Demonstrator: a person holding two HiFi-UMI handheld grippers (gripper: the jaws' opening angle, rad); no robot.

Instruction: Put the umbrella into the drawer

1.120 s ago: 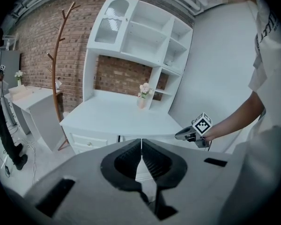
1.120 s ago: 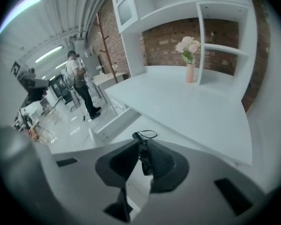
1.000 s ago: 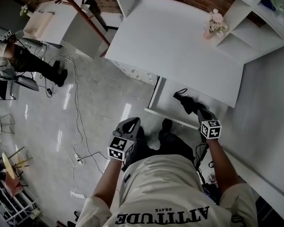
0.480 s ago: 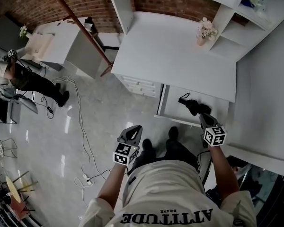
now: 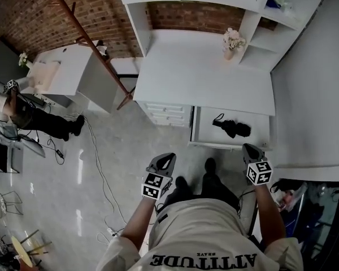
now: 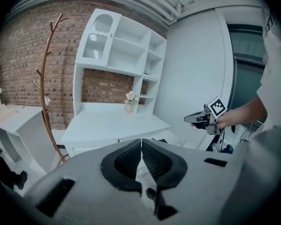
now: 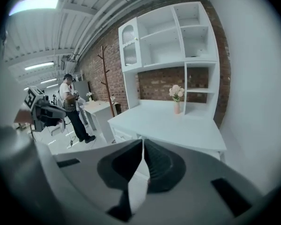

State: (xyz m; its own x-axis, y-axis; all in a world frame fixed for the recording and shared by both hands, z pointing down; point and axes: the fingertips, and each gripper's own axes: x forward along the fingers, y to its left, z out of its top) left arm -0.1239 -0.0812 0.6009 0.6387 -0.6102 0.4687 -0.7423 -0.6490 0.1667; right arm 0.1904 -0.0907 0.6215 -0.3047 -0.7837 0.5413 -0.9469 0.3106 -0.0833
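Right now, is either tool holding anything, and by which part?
Nothing is held. The left tool and right tool are shut, empty; the umbrella lies in the drawer.

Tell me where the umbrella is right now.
In the head view the black umbrella lies inside the open drawer under the white desk's right end, just ahead of the right gripper, which is shut and clear of it.

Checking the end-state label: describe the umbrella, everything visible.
The umbrella is black, folded short and looks like fabric, with a thin loop strap at its left end in the head view. It lies flat on the floor of the open white drawer, near the middle. Only the drawer touches it. Finer detail is too small to tell.
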